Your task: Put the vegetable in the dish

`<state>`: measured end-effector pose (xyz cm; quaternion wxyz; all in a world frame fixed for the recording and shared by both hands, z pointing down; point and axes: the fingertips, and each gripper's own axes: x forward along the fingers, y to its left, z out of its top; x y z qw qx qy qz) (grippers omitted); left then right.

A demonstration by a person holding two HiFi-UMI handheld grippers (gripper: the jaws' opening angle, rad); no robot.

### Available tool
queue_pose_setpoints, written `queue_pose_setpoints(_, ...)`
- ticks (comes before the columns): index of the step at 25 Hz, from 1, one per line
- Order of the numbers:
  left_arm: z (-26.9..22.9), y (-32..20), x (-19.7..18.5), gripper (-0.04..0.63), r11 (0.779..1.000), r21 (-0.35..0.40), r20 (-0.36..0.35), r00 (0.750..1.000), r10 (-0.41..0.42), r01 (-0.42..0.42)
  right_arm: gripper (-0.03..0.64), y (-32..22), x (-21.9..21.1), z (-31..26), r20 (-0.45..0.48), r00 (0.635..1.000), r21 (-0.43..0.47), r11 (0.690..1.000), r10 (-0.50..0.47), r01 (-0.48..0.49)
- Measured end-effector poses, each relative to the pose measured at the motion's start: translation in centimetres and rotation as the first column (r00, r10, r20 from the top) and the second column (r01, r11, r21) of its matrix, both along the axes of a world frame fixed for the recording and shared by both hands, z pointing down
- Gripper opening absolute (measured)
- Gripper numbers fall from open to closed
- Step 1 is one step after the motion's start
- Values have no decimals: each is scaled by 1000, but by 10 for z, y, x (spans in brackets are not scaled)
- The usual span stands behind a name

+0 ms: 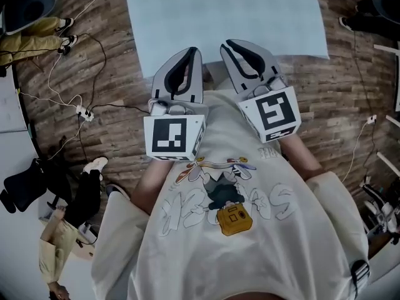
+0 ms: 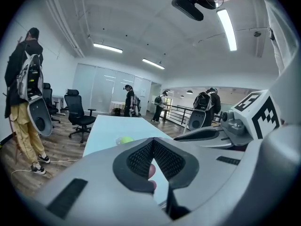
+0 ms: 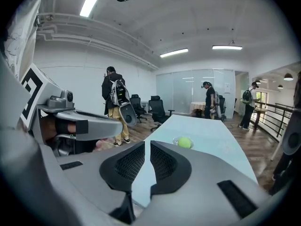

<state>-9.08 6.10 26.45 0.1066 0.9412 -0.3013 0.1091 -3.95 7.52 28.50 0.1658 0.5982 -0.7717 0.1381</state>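
Left claw [image 1: 192,51]: tips pressed together; a small pinkish shape shows in the gap below them, identity unclear. Right claw [image 1: 227,44]: pads closed to a thin slit, nothing between. Both are held near the person's chest, at the near edge of the desk [image 1: 225,17], well apart from the task's things.

Green round vegetable [image 3: 185,142] lies far down the desk; it appears to sit inside a clear shallow dish [image 3: 174,141], though it is too small to be sure whether it is in the dish or just beside it.

Judgement: if it is inside, placement is done and nothing remains; if beside, reach, pick and drop are all still to do. No other vegetable is seen on the desk.
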Motion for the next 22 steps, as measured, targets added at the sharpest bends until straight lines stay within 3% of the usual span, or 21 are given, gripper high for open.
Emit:
queue_pose_setpoints(12,8,2,6,8,995,-13,-4,995,95,-95,52,-3,-5,0,9,997,21,997,73,-73)
queue_pose_setpoints(22,12,-14,-6,6,995,-38,-12,996,91,-92,51,-3,-7,11,5,990,-33,990,138,-138)
